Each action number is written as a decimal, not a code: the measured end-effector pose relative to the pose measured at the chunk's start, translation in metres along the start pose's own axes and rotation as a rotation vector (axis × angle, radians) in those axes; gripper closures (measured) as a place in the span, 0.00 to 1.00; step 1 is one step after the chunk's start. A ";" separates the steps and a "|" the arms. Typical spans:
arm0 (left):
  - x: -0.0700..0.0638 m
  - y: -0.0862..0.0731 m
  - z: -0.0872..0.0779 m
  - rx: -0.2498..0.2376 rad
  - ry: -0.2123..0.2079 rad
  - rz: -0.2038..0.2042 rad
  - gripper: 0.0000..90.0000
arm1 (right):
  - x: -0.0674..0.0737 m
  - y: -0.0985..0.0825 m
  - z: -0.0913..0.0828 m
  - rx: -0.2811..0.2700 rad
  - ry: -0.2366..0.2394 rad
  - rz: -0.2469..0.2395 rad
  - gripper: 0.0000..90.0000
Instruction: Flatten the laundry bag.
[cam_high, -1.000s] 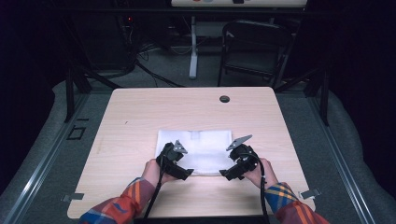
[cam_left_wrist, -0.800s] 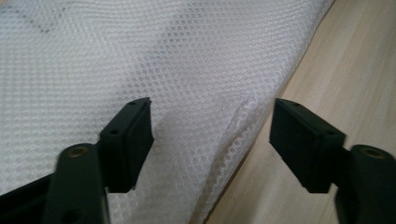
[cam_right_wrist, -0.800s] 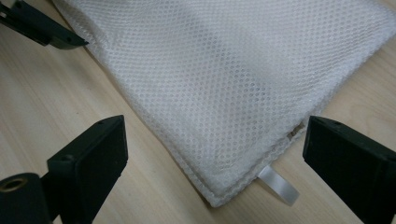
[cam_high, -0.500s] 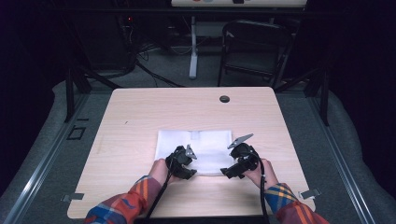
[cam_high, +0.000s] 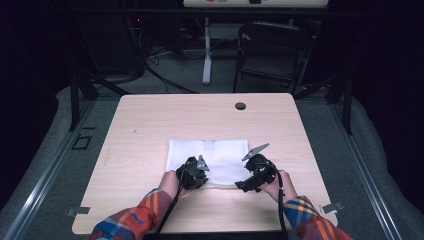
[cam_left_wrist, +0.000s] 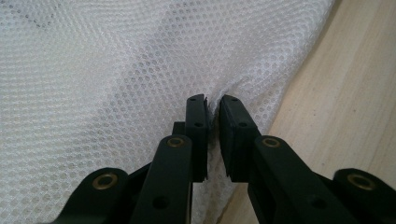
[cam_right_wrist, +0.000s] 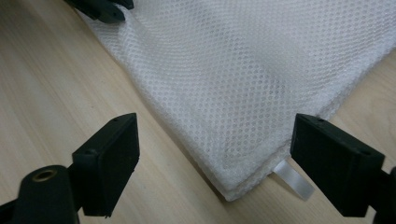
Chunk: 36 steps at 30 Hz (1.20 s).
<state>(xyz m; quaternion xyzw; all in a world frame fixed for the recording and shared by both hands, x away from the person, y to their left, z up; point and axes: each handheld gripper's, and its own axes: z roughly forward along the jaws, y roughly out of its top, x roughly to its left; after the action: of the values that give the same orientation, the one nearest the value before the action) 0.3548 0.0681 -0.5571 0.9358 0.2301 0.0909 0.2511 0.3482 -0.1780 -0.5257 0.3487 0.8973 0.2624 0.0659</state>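
Entering from the bottom edge of the high view, two forearms in plaid sleeves are seen, each hand carrying a black gripper. The left gripper is clenched on the near edge of a white mesh cloth; its jaws have just been closing, and a pinch of the fabric is caught and puckered between them in the left gripper view. The right gripper is held wide, its jaws having just been narrowing a little, with the cloth's folded corner and a small white tag lying between the pads but untouched by them. The left gripper's tip can be made out at the upper left of the right gripper view.

The cloth is spread flat in the lower middle of a pale wooden table, just beyond the hands. A round dark hole is set near the table's far edge. Beyond the table, grey carpet, loose cables, a white post and a dark folding chair are seen in a dim room.
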 end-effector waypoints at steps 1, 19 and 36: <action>0.000 0.000 0.000 -0.003 -0.001 -0.002 0.92 | 0.001 0.000 0.000 0.000 0.003 -0.003 0.20; 0.001 0.002 -0.008 -0.051 0.034 -0.024 0.93 | 0.034 0.005 0.001 -0.036 0.048 -0.113 0.81; 0.002 0.007 -0.017 -0.111 0.047 -0.045 0.95 | 0.043 0.009 0.035 -0.013 -0.053 -0.174 1.00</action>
<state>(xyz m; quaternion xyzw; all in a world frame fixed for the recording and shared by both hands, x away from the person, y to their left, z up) 0.3543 0.0709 -0.5392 0.9127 0.2515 0.1197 0.2990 0.3318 -0.1293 -0.5487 0.2760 0.9204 0.2522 0.1145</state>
